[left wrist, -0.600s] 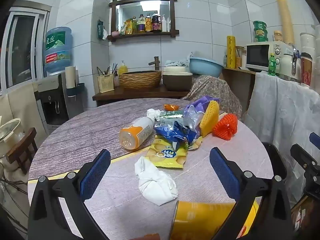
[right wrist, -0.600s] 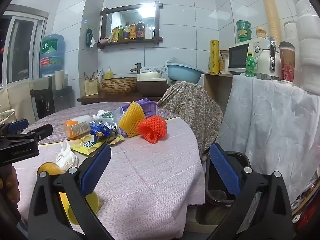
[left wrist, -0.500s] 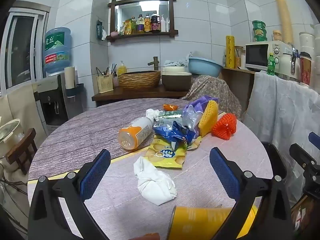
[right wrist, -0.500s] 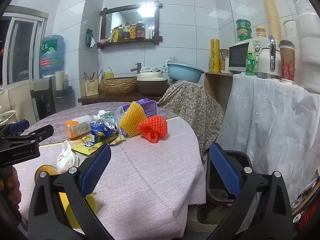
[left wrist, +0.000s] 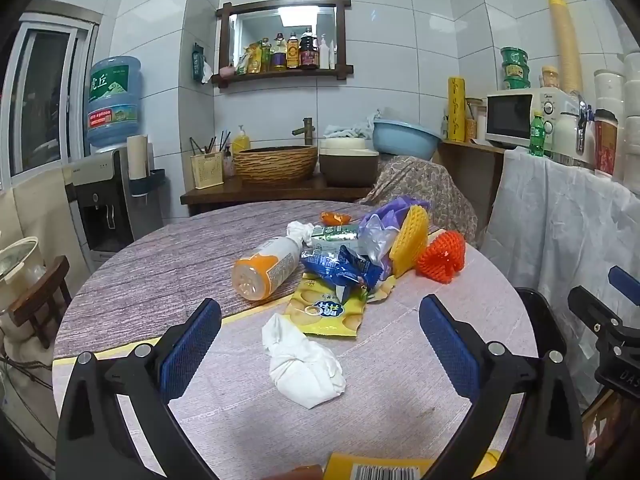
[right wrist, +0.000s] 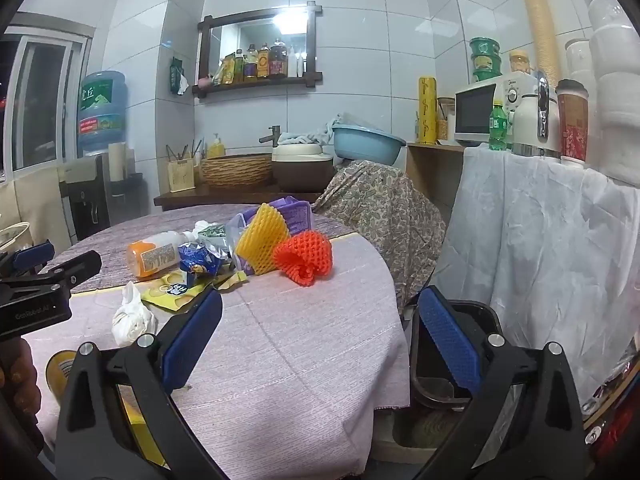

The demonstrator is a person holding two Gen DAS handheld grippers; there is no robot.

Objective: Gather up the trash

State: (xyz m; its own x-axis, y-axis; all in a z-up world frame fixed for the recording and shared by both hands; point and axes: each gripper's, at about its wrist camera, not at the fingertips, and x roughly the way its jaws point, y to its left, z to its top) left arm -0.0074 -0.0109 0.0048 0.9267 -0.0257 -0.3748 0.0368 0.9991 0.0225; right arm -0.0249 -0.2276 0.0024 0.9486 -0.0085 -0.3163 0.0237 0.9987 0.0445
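Hovering my left claw point(left wrist: 320, 344) and right claw point(right wrist: 320, 336), both spread and empty; crumpled tissue point(left wrist: 306, 364) may squash and slip free when pinched

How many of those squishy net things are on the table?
2. The yellow foam net leans against the purple bag, and the orange foam net sits just right of it. More might hide under the pile.
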